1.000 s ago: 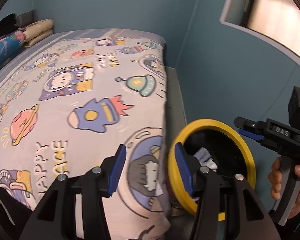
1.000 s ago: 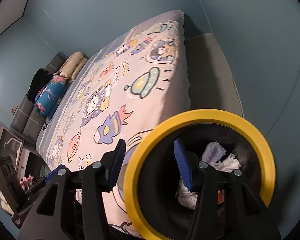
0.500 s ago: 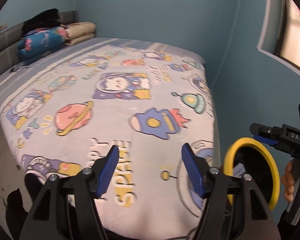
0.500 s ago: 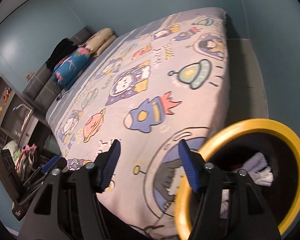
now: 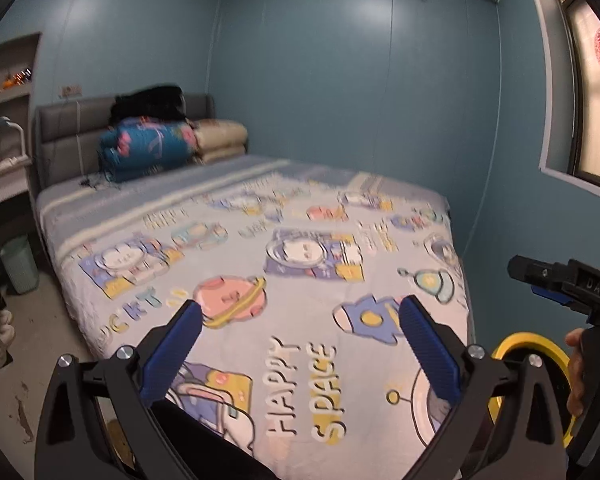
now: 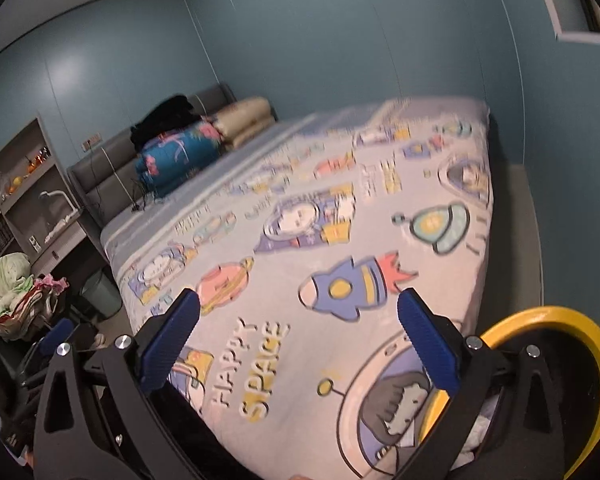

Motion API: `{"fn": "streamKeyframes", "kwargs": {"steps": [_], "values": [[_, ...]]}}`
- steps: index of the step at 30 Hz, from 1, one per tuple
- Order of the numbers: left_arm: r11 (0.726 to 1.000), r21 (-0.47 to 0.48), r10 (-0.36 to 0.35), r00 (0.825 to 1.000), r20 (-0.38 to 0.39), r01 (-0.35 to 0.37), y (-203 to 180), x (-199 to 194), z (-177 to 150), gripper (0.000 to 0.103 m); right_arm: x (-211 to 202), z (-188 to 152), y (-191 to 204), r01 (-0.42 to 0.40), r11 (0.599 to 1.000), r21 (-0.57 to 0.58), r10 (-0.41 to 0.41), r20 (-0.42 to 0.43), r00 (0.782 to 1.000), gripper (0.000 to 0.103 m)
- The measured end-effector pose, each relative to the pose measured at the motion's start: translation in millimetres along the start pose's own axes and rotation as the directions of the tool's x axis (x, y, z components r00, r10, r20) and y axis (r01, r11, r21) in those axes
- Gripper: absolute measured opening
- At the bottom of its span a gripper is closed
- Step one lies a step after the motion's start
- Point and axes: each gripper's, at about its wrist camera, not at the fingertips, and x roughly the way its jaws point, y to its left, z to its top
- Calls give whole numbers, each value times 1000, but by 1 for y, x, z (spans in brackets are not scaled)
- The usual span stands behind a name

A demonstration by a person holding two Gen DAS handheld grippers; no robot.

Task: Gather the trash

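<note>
While both tools point slightly downward over the foot of the bed [image 5: 300,240], the left hand-held gripper [image 5: 300,344] has its blue pads [image 5: 172,352] spread wide, the jaws having just been opening, with nothing between them but the printed bedspread beyond. Off to its right and a little ahead, the right hand-held gripper [image 5: 556,284] shows from the side in the left wrist view, its black handle gripped by a hand [image 5: 576,376] whose fingers wrap the grip from behind. In its own view the right hand-held gripper [image 6: 300,340] is likewise spread wide and empty, its jaws also having just been opening.

The yellow-rimmed trash bin [image 6: 572,340] stands on the floor beside the bed's corner, below and to the right of the right tool's right finger, which partly hides it; pale crumpled trash [image 6: 476,428] lies inside. From the left tool, the same bin [image 5: 520,344] sits low at the right, behind its right finger.

Far ahead of both tools, folded bedding [image 5: 148,148] is piled against the grey headboard [image 5: 60,132].
</note>
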Motion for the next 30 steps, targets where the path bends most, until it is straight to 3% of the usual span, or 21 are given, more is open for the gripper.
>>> {"fn": "streamKeyframes", "kwargs": {"steps": [7,16,30], "values": [[999,17,26,992,125,-29,-7,-50,6,95,-25,-5,20,77,996,-54,-70,114,991,95],[1000,-23,19,984,175,-15,-13,-77,6,95,-53,-21,34,156,986,-57,-137,245,960,95],[1000,-24,9,984,181,-4,-16,-79,3,95,-58,-27,32,146,988,-45,-131,242,961,95]]}}
